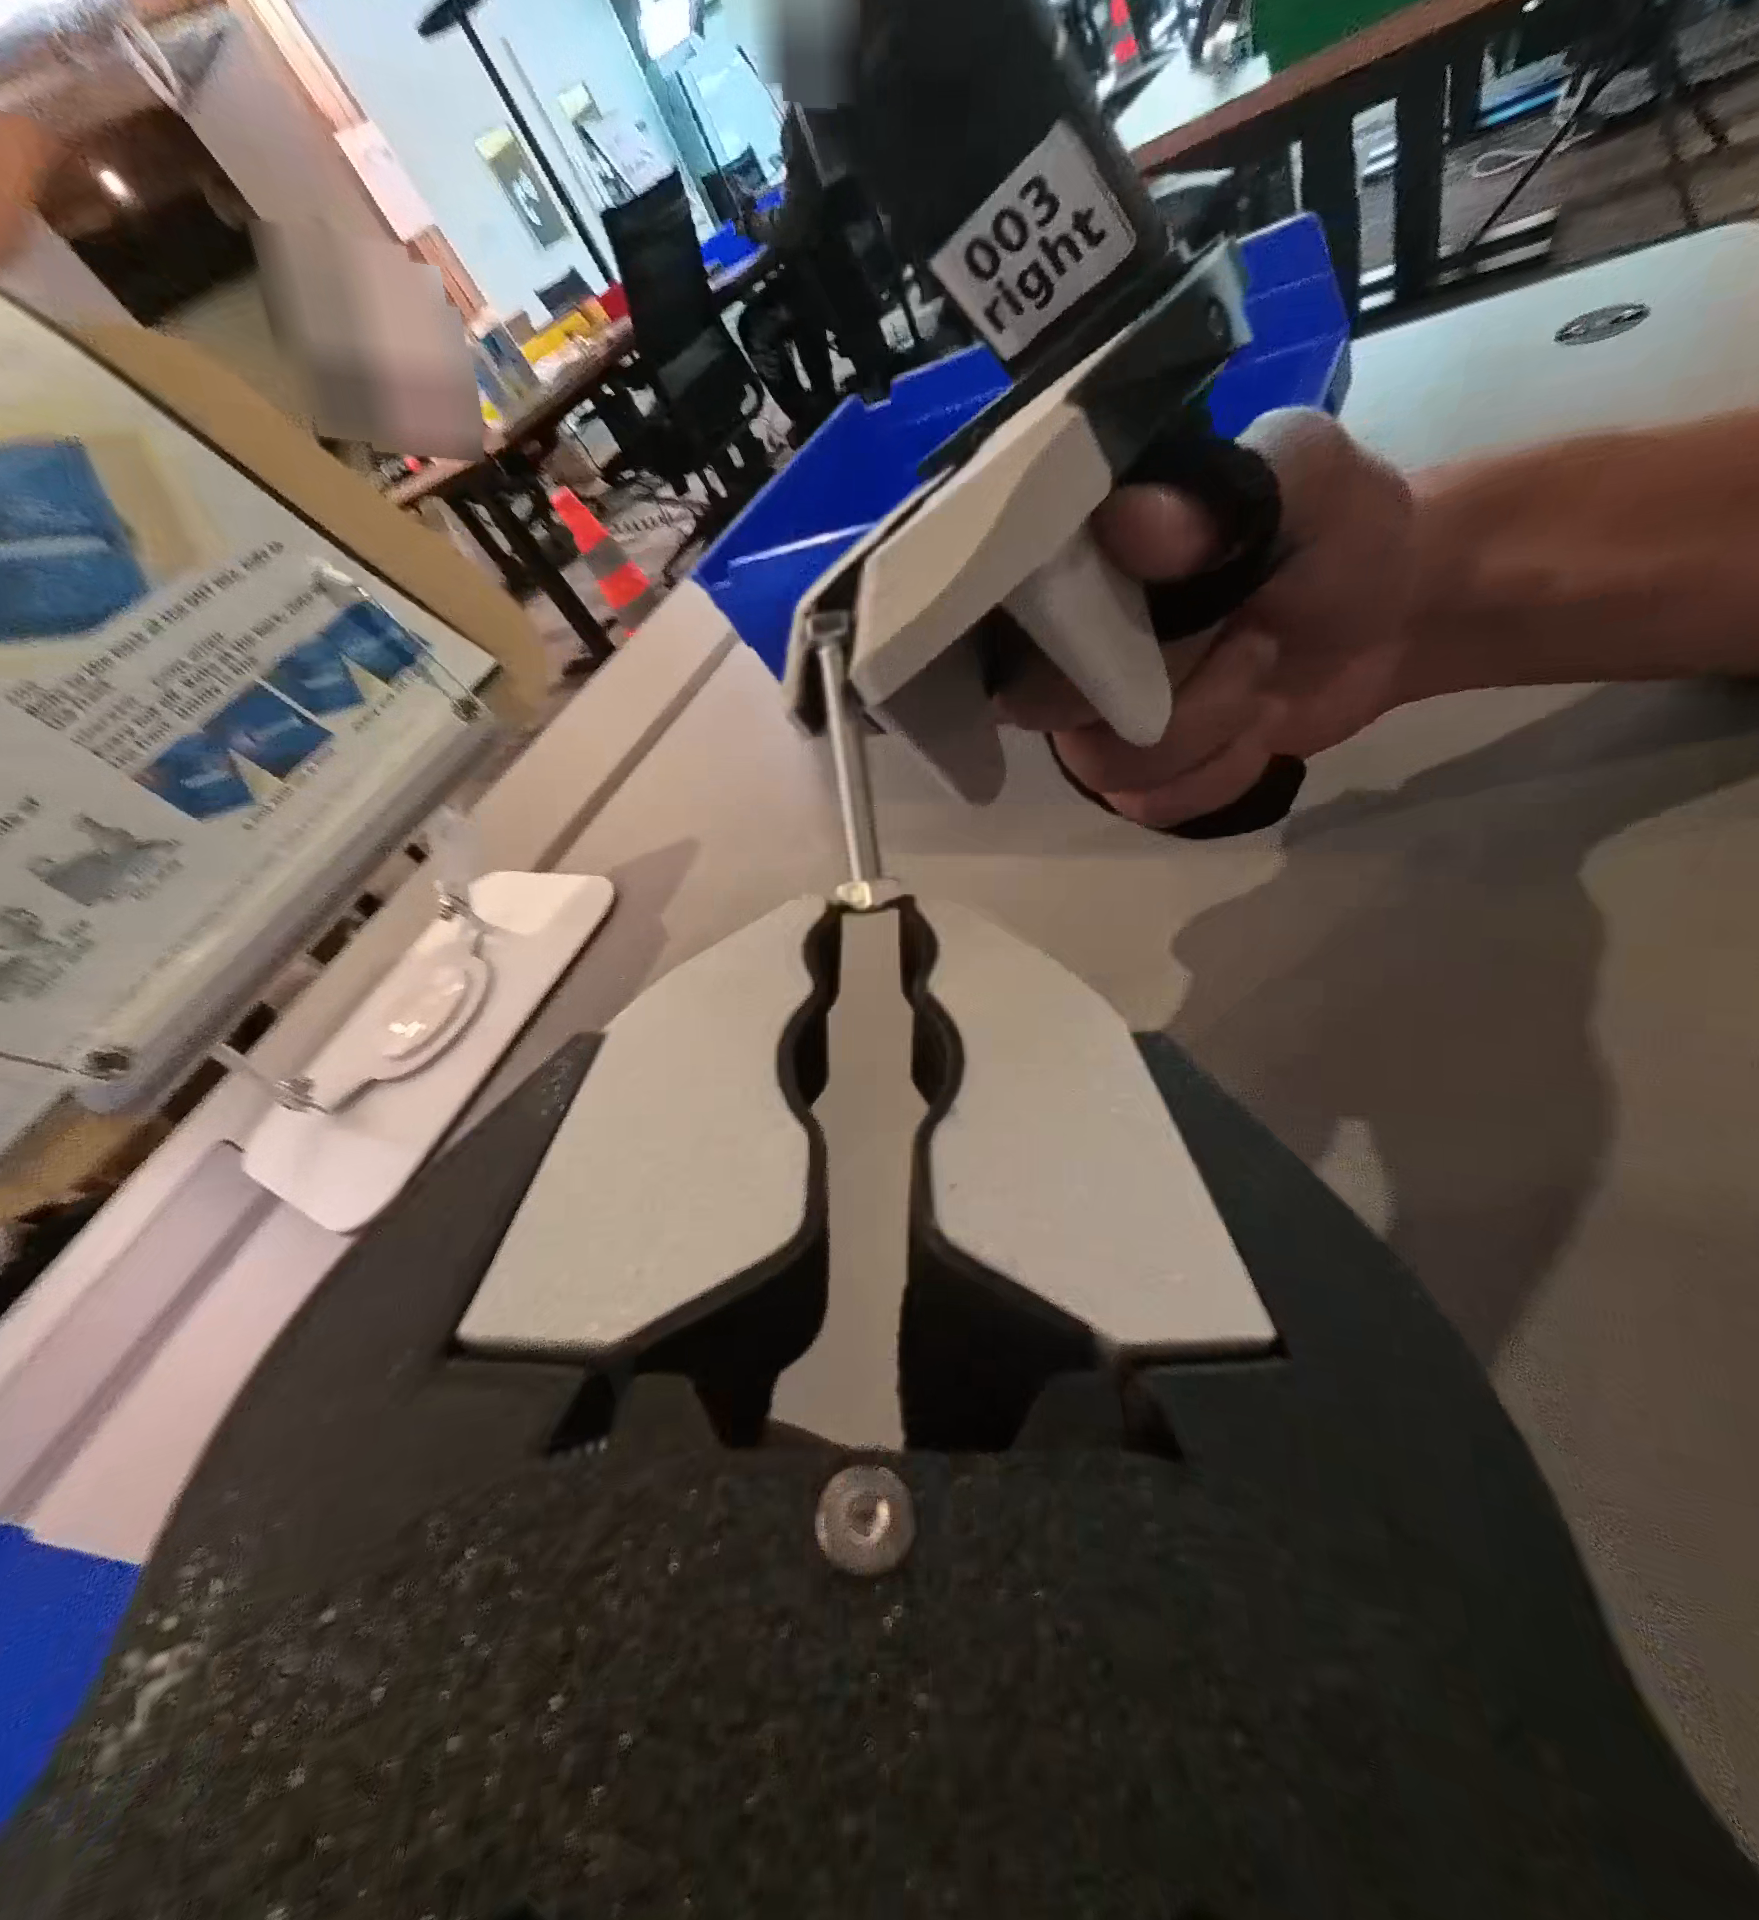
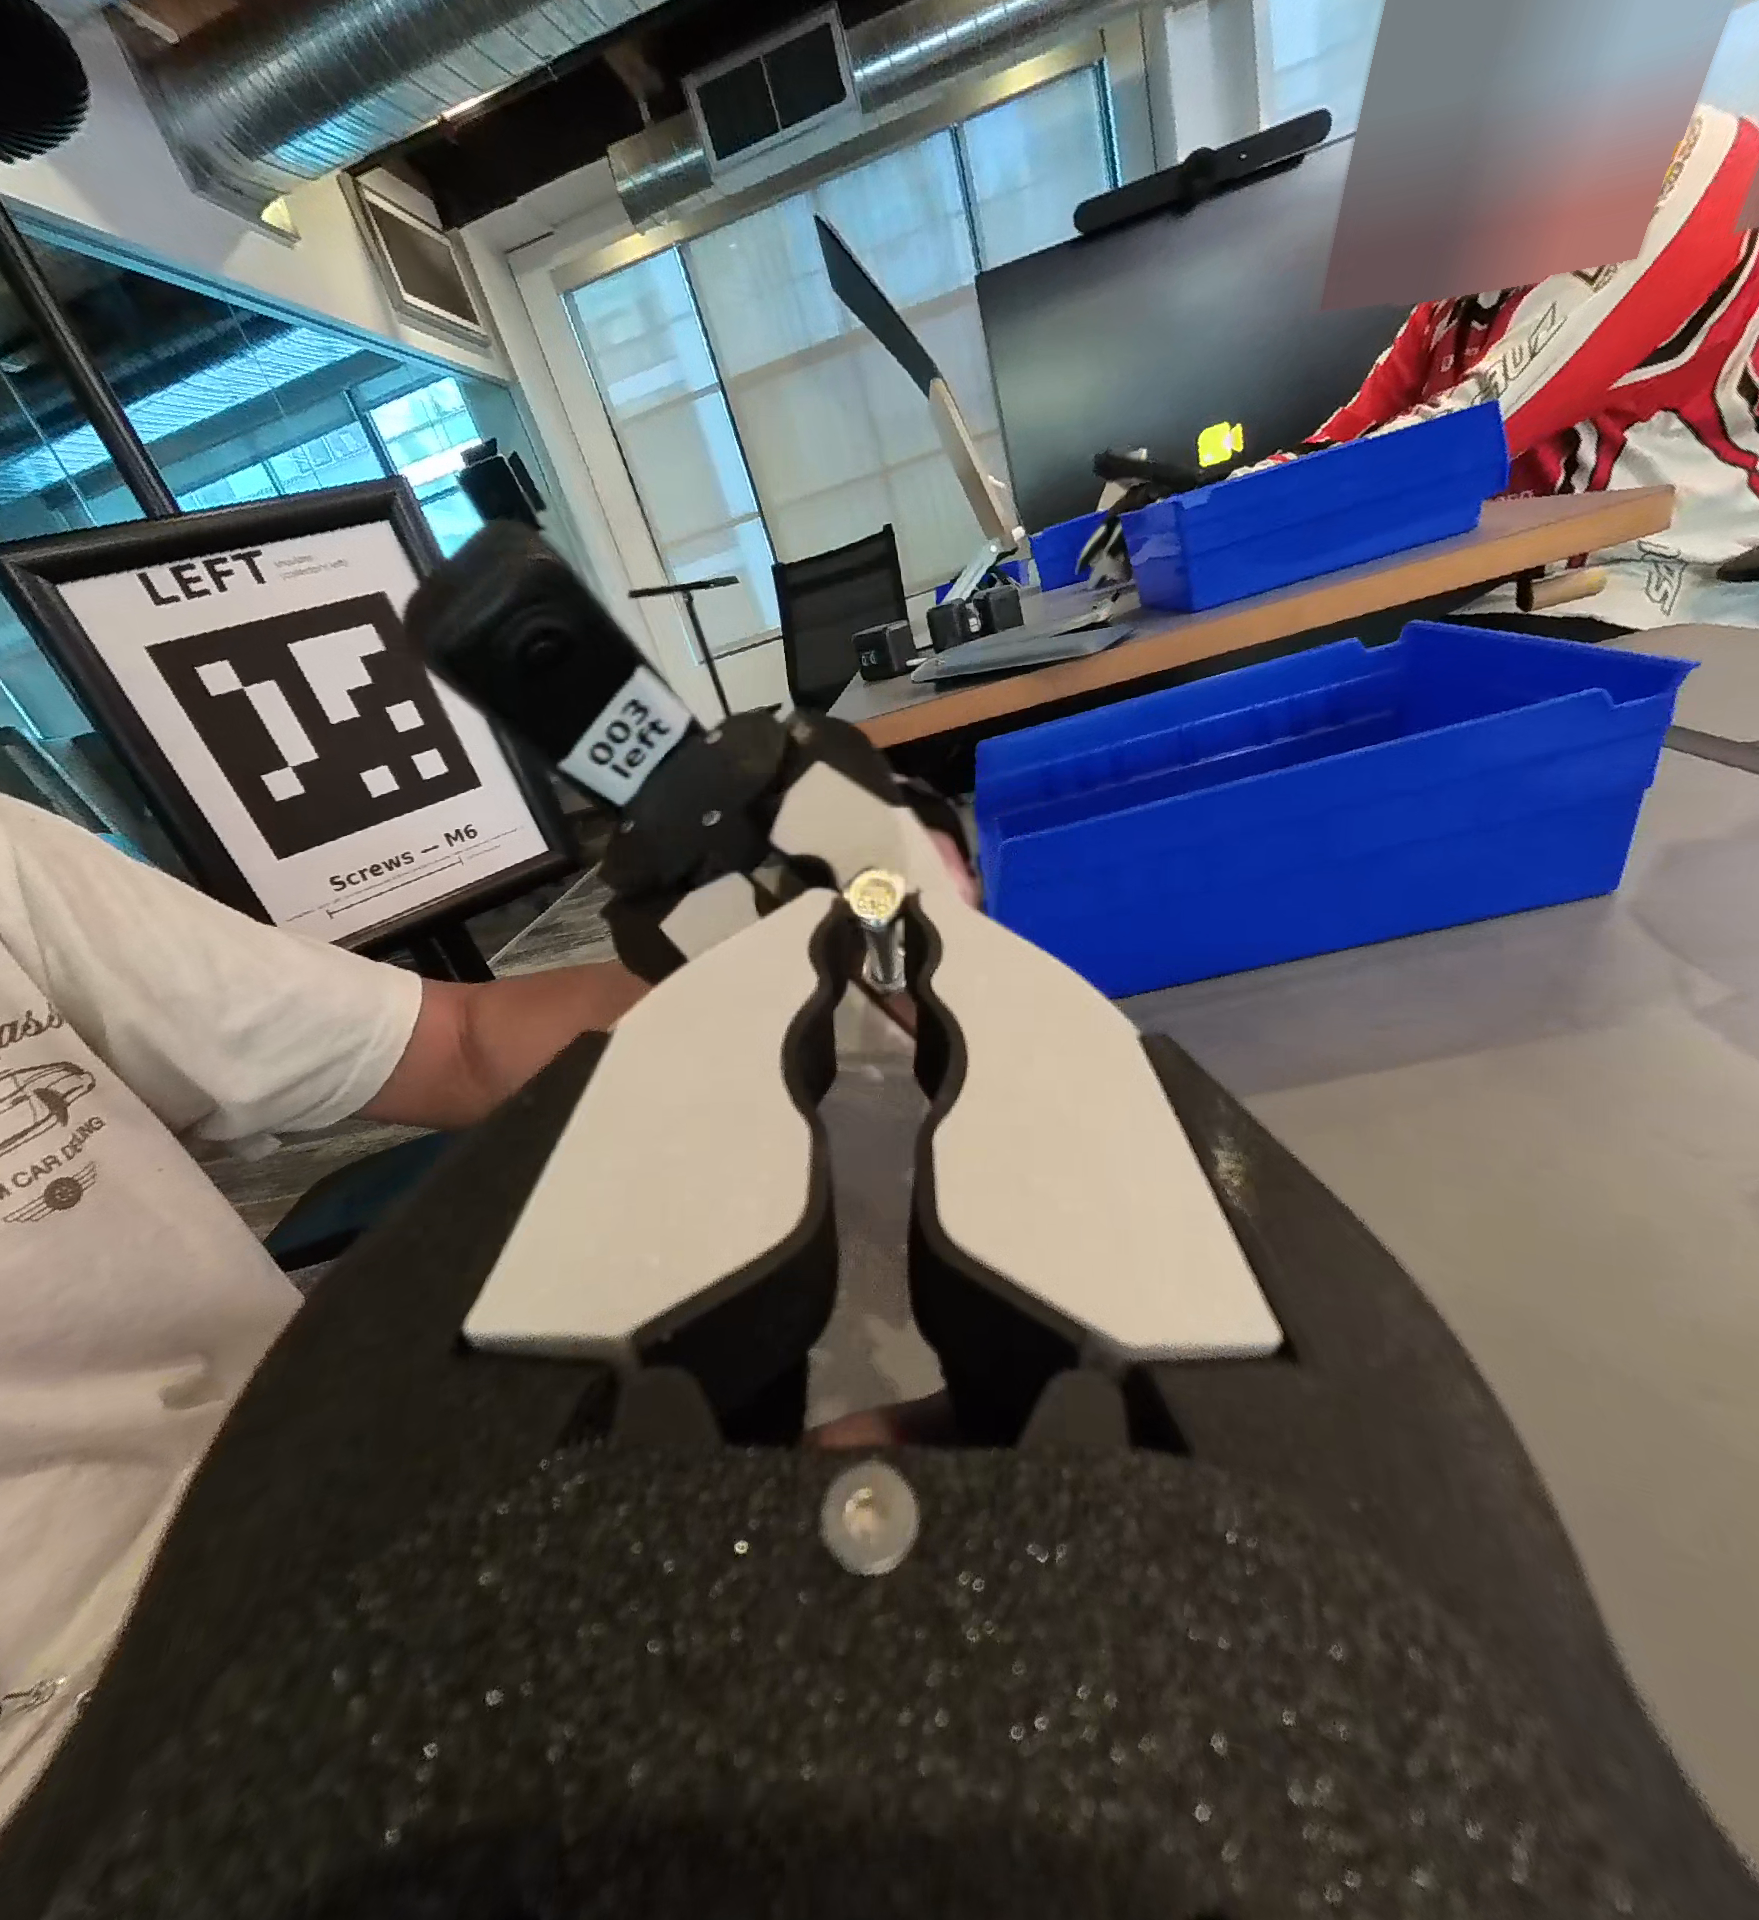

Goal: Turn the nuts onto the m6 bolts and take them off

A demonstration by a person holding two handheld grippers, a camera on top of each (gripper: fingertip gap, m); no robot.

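Note:
In the left wrist view my left gripper (image 1: 870, 907) is shut on a small silver nut (image 1: 870, 895) that sits at the lower end of a long silver bolt (image 1: 847, 758). My right gripper (image 1: 825, 649) pinches the bolt's head from above, and a hand (image 1: 1270, 644) holds that gripper. In the right wrist view my right gripper (image 2: 877, 914) is shut on the bolt's hex head (image 2: 877, 896), and the shaft (image 2: 883, 961) runs down between the pads. The left gripper's grey finger (image 2: 833, 821) shows just behind; its tips are hidden there. The bolt is held in the air above the grey table (image 1: 1374, 1039).
A blue bin (image 2: 1322, 810) stands on the table beyond the grippers; it also shows in the left wrist view (image 1: 833, 499). White plates with bolts (image 1: 418, 1039) lie at the left beside a framed instruction sheet (image 1: 127, 727). A framed marker sign (image 2: 283, 707) stands at the left. A person (image 2: 1633, 395) sits at another table. The tips of both grippers are at nearly the same place.

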